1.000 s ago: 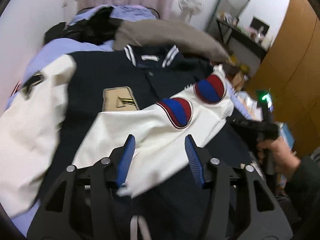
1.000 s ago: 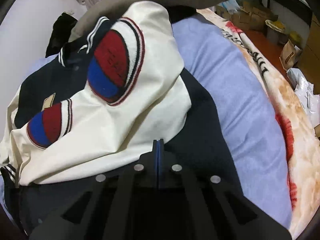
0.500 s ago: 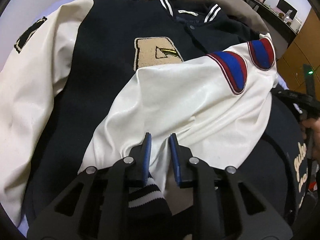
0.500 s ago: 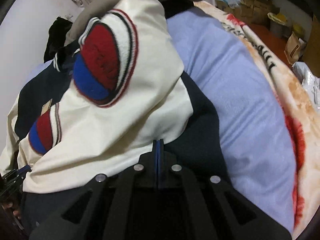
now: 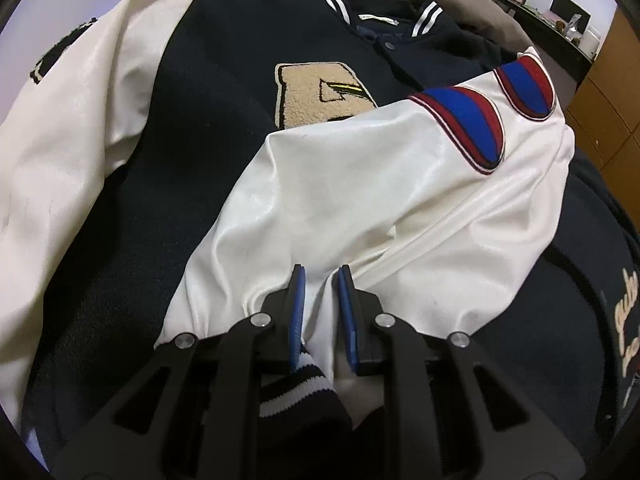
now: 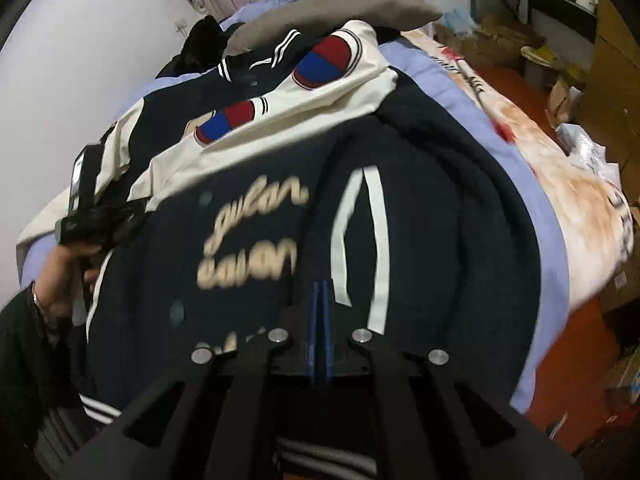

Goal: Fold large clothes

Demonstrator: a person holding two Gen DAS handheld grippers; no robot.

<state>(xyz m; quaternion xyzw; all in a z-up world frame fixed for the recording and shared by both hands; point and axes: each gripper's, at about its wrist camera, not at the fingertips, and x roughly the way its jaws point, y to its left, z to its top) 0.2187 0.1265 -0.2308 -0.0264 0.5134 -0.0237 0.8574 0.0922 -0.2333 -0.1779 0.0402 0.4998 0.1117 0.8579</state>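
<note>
A navy varsity jacket (image 5: 224, 128) with cream sleeves lies face up, spread across a bed (image 6: 532, 248), its striped collar at the far end and a tan letter patch (image 5: 320, 96) on the chest. Your far cream sleeve (image 5: 60, 152) lies out flat along the jacket's side. The near sleeve (image 5: 360, 208), marked with two red-and-blue patches, is folded diagonally across the chest, partly covering the letter patch.

Your left claw (image 5: 320, 304) points steeply down at this sleeve, just above its striped knit cuff (image 5: 296, 384). Its blue pads have just been closing, and a ridge of the cream material now stands pinched between them, so it is clamped on the sleeve.

Your right claw (image 6: 321, 328) has its pads together and holds nothing. It hangs over the jacket's lower front, near cream script lettering (image 6: 256, 232); this view is blurred.

You appear to be in the sleeve-folding step, with one sleeve brought in and the other not yet. The next move likely calls for laying this sleeve flat and smooth on the chest, releasing it, then fetching the far sleeve across.

A grey pillow (image 6: 340, 8) and dark clothes (image 6: 204, 40) sit beyond the collar.
</note>
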